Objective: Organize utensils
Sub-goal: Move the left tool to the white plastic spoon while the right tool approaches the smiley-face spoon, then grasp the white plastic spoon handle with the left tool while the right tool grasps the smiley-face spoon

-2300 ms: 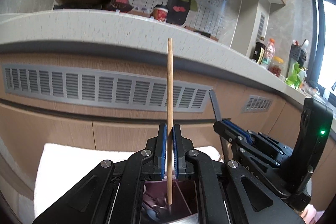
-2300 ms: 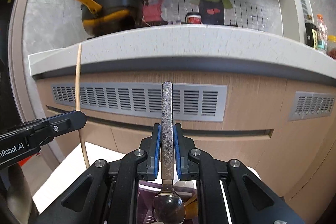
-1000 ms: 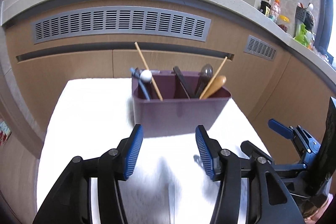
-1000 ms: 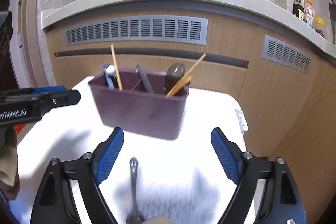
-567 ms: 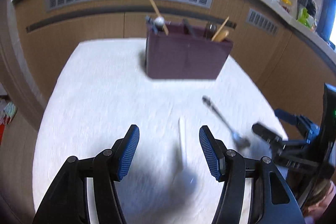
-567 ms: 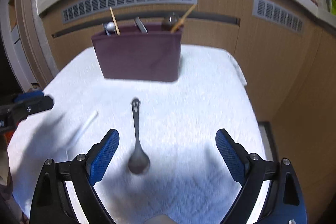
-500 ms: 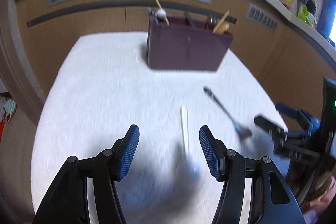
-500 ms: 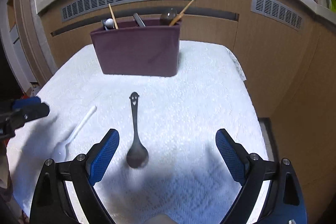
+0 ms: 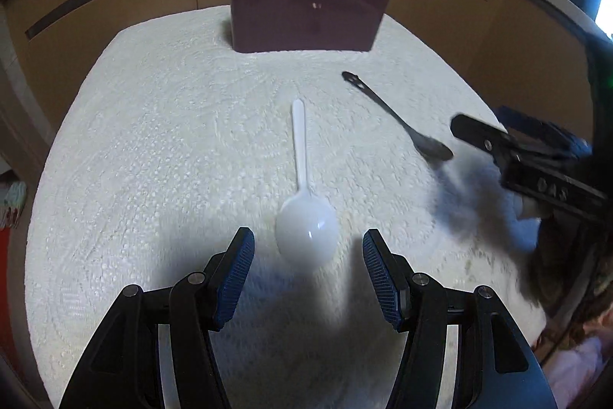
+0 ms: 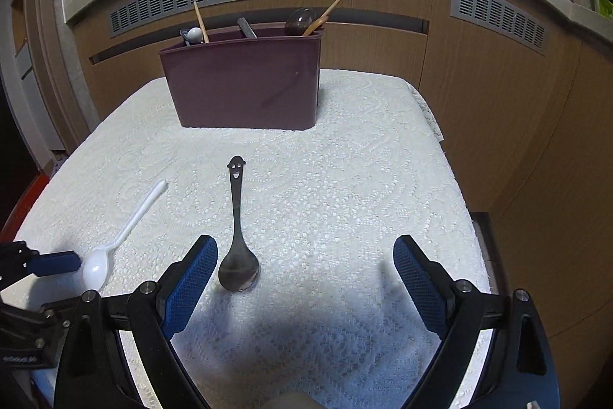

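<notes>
Left gripper (image 9: pixel 306 248) open over white spoon (image 9: pixel 304 217); right gripper (image 10: pixel 304 267) open, just widened, empty, beside metal spoon (image 10: pixel 237 255).

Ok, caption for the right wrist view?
Open right hand-held gripper above a smiley-handled metal spoon on the white cloth, maroon utensil caddy behind.

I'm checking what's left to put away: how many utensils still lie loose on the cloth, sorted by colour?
White plastic spoon: 1
Dark metal spoon with a smiley handle: 1
Total loose on the white cloth: 2
The utensils standing in the maroon holder are not counted.
</notes>
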The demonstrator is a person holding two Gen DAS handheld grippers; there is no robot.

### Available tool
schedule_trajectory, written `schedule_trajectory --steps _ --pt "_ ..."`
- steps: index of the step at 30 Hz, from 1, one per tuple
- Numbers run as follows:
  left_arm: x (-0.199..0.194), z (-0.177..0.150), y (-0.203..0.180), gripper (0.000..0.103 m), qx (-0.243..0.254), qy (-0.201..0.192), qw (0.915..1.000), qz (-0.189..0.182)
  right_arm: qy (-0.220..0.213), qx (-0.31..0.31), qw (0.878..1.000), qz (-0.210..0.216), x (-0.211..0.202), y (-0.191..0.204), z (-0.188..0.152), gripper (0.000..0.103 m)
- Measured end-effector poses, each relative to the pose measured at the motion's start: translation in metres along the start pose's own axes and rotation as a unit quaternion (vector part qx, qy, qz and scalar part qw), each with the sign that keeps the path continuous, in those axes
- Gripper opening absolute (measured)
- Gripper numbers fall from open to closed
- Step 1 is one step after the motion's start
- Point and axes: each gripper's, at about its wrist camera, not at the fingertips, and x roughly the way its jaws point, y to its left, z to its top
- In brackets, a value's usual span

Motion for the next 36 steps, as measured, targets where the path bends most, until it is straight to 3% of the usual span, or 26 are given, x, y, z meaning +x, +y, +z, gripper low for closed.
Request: schedule_trajectory --steps 4,9,11,14,19,28,29,31,36 --pt "0.007 0.015 0.003 0.06 -0.005 0.006 0.9999 -0.01 0.001 -0.012 1.0 0.012 0.0 0.004 0.0 0.092" --pt "0.008 0.021 0.007 0.06 -0.009 0.002 0.9999 -0.014 0.016 -0.075 0.996 0.038 0.006 0.023 0.007 0.085" --pt "0.007 0.02 0.01 0.06 -0.014 0.001 0.9997 -0.017 0.032 -0.092 0.994 0.055 0.014 0.03 0.012 0.06" --pt "0.002 0.017 0.014 0.06 -0.021 -0.002 0.9997 -0.015 0.07 -0.112 0.989 0.073 0.033 0.041 0.018 0.032" --pt "-0.003 0.013 0.02 0.06 -0.033 -0.001 0.9993 -0.014 0.096 -0.113 0.985 0.085 0.043 0.046 0.016 0.03" --pt "-0.002 0.007 0.024 0.06 -0.049 -0.003 0.9984 -0.027 0.076 -0.08 0.993 0.051 0.023 0.041 -0.012 0.031" --pt "-0.004 0.006 0.024 0.06 -0.049 -0.004 0.9985 -0.026 0.075 -0.081 0.993 0.048 0.023 0.042 -0.011 0.026" --pt "-0.007 0.004 0.024 0.06 -0.051 -0.006 0.9984 -0.025 0.071 -0.085 0.993 0.042 0.02 0.043 -0.01 0.026" --pt "-0.011 -0.001 0.017 0.06 -0.038 -0.008 0.9989 -0.027 -0.001 -0.091 0.996 0.014 -0.02 0.034 0.012 0.026"
